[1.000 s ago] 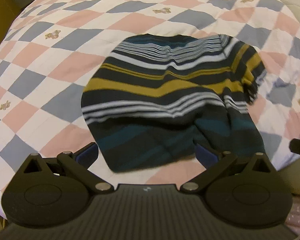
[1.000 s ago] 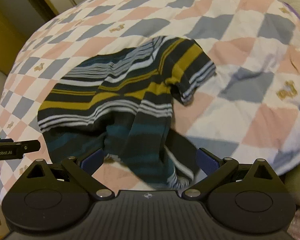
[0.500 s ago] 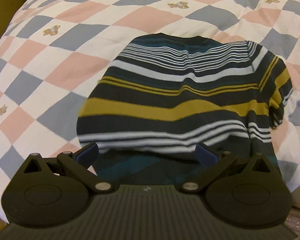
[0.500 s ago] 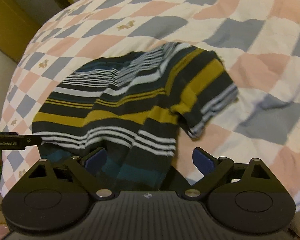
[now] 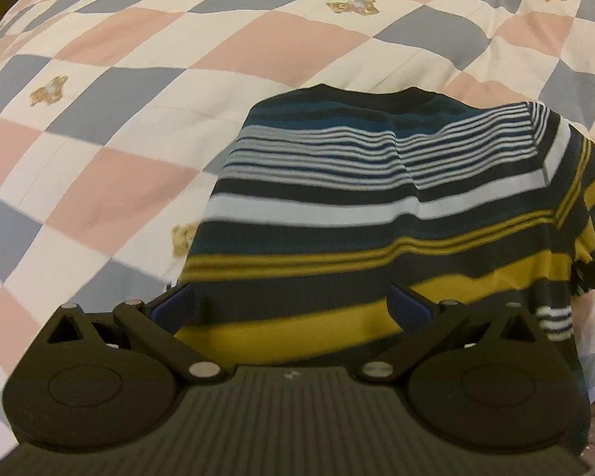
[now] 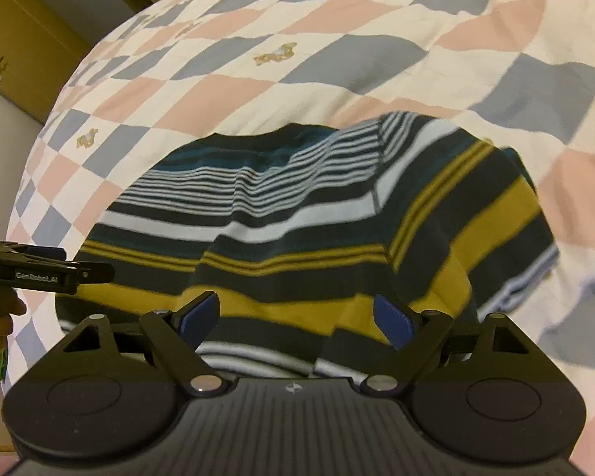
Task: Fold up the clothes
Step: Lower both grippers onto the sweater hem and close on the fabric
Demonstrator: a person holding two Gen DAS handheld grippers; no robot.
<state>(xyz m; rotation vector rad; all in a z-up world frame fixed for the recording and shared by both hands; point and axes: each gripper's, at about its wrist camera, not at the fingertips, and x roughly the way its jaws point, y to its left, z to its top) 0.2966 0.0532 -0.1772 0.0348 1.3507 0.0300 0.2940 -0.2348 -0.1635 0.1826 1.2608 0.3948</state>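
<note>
In the left wrist view, a striped shirt [image 5: 396,214] is seen lying on the quilt [image 5: 139,91] of a bed, bunched at its right side where a sleeve is turned over the body. The left gripper [image 5: 293,303] is held wide, its blue pads at either side of the mustard band at the shirt's near part; nothing is clamped. The near hem is hidden under the gripper body, so it cannot be told how many layers lie there. If the jaws are shut here, only the top layer may be caught, and the layers beneath would be left behind and dragged into a crooked fold.

In the right wrist view, the same shirt [image 6: 297,214] is shown with a ridge running up its middle and the sleeve [image 6: 496,230] draped over the right edge. The right gripper [image 6: 297,317] is likewise spread wide above the mustard and dark bands, holding nothing. The left gripper [image 6: 47,269] is seen at the left edge, just beside the shirt. If the ridge is not smoothed, the crease may be pressed in. If the two sides are lifted unevenly, the sleeve may slip out, and the soft quilt may be pinched along with the cloth.
</note>
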